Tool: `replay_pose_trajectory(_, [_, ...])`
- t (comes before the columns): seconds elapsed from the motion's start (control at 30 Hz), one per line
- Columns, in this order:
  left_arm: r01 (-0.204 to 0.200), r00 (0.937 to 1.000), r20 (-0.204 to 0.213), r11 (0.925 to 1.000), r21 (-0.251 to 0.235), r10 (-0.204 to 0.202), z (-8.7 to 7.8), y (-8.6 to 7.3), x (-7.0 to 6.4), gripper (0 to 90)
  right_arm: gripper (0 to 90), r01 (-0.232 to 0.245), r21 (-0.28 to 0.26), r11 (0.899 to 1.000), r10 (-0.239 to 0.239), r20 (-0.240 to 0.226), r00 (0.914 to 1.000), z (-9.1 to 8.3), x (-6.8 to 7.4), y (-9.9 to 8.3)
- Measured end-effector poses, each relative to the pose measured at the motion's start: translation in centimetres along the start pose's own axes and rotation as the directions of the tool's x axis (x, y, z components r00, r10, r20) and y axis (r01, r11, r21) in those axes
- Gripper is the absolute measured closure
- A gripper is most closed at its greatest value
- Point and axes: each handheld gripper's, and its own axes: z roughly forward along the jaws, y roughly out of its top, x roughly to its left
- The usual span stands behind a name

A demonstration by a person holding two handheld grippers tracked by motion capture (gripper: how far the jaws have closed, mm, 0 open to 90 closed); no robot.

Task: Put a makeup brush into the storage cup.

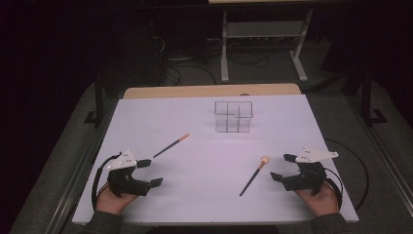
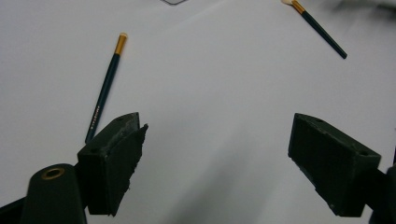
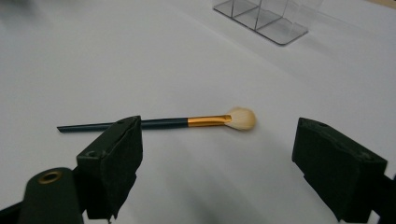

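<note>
Lying apart on the white table point(image 1: 146, 204): thin brush point(image 1: 171, 144) beyond left gripper point(image 1: 147, 173), fluffy brush point(image 1: 253, 176) beside right gripper point(image 1: 283, 167), clear organizer point(image 1: 234, 117) farther back. Left jaws wide, empty; thin brush point(image 2: 106, 88) ahead-left. Right jaws wide, empty; best closed mid-handle on fluffy brush point(image 3: 187, 122).

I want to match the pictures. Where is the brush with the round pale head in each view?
High view: the round-headed brush lies right of centre, just left of the right gripper.
Left gripper view: top right corner, far off.
Right gripper view: centre, head pointing right, its handle passing behind the left finger.
Shared landmark: the clear organizer, seen at the top edge in both gripper views.
</note>
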Motion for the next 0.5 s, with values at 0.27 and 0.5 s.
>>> replay_pose_trajectory(0.27, [-0.021, 0.9997, 0.012, 0.9994, 0.028, 0.020, 0.0, 1.4, 0.6, 19.8, 15.3, -0.003, -0.006, 1.000, 0.003, 0.001, 1.0000, 0.0, -0.1, 0.3])
replay_pose_trajectory(0.5, [-0.030, 0.9995, 0.010, 0.9977, 0.061, 0.029, 0.2, 3.0, 1.6, 21.7, 15.3, -0.003, -0.024, 1.000, 0.003, 0.001, 1.0000, -0.3, -0.2, 0.5])
